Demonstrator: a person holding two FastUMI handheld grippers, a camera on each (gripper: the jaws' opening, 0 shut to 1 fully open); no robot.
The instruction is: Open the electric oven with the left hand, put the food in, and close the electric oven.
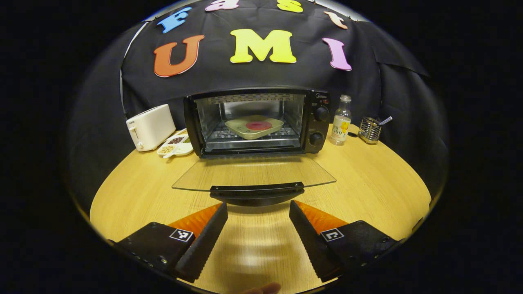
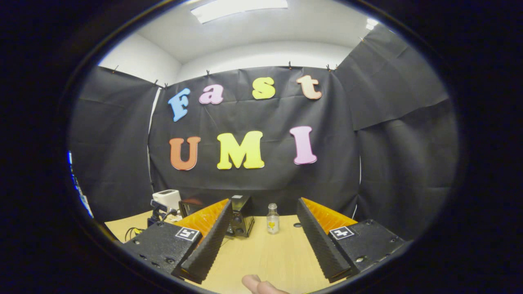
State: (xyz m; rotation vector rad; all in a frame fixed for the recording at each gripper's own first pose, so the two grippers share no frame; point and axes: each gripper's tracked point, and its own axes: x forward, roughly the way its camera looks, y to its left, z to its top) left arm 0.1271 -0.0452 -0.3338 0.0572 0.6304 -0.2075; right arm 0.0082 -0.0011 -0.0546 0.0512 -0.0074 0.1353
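The black electric oven [image 1: 256, 121] stands at the back of the wooden table with its glass door [image 1: 253, 173] folded down flat toward me. On its rack lies a pale square plate [image 1: 254, 126] carrying a round red piece of food [image 1: 258, 125]. My left gripper [image 1: 258, 210] is open just in front of the door's black handle [image 1: 256, 190], with nothing between its fingers. In the right gripper view the oven [image 2: 239, 220] is farther off, partly behind one finger. My right gripper [image 2: 264, 206] is open and holds nothing, raised well back from the oven.
A white toaster [image 1: 150, 126] and a divided dish of grains [image 1: 175, 145] sit left of the oven. To its right stand a small clear bottle [image 1: 341, 120] and a wire holder [image 1: 369, 130]. Bare tabletop [image 1: 367, 192] surrounds the door. A fingertip [image 2: 255, 282] shows at the bottom edge.
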